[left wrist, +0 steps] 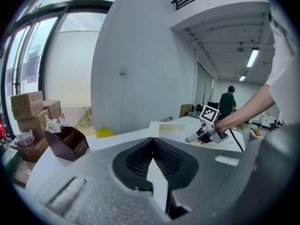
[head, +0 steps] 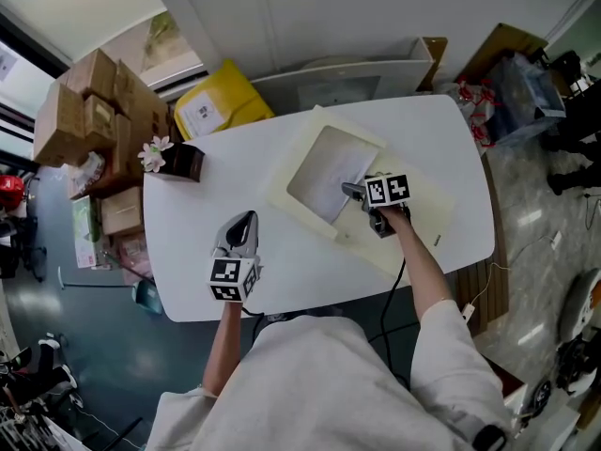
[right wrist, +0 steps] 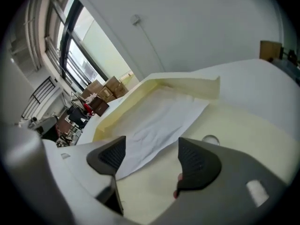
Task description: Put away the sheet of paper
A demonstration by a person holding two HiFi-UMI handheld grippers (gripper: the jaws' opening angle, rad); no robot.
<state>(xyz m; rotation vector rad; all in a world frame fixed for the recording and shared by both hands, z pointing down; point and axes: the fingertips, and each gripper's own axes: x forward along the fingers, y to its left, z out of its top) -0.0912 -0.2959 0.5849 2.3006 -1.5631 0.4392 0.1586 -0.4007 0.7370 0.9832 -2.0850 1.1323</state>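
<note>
Your right gripper (right wrist: 151, 148) released, jaws wide over the sheet of paper (head: 331, 172) in the open cream folder (head: 418, 216), left gripper (head: 244, 222) clenched empty near the table (head: 235, 163) front edge

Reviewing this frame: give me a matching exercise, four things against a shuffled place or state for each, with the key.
Things:
1. sheet of paper
2. left tongs
3. right tongs
4. brown box with flowers

Places and states:
a. jaws apart, gripping nothing
b. lies in the open cream folder
c. jaws together, nothing held
d. stands near the left edge of the table in the head view

Pairs: 1-b, 2-c, 3-a, 4-d
</note>
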